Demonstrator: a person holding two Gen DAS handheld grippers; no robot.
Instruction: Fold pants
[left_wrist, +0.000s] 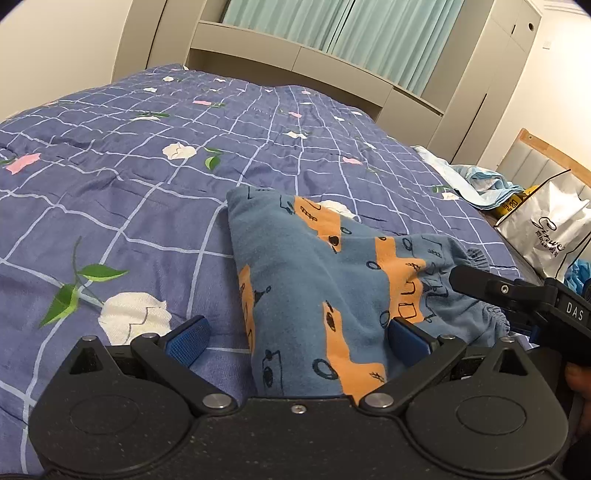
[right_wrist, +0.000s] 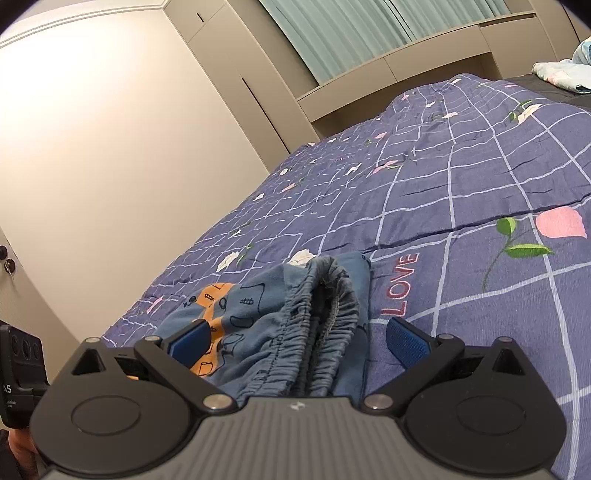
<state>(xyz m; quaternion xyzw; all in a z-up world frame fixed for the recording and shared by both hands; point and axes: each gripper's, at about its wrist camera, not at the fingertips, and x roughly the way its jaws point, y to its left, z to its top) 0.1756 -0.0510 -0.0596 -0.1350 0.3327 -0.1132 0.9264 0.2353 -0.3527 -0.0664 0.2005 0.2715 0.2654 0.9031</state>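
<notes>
Both jaws wide over the pants (left_wrist: 317, 295): left gripper (left_wrist: 295, 338), right gripper (right_wrist: 297, 341). Risk: pinching one waistband (right_wrist: 328, 314) layer, bunching the fold.

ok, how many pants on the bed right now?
1: the blue-and-orange pants lie on the quilt, with the waistband between the open right tongs and the open left tongs alongside. The light-blue cloth pile past the quilt's edge may hide more.
</notes>
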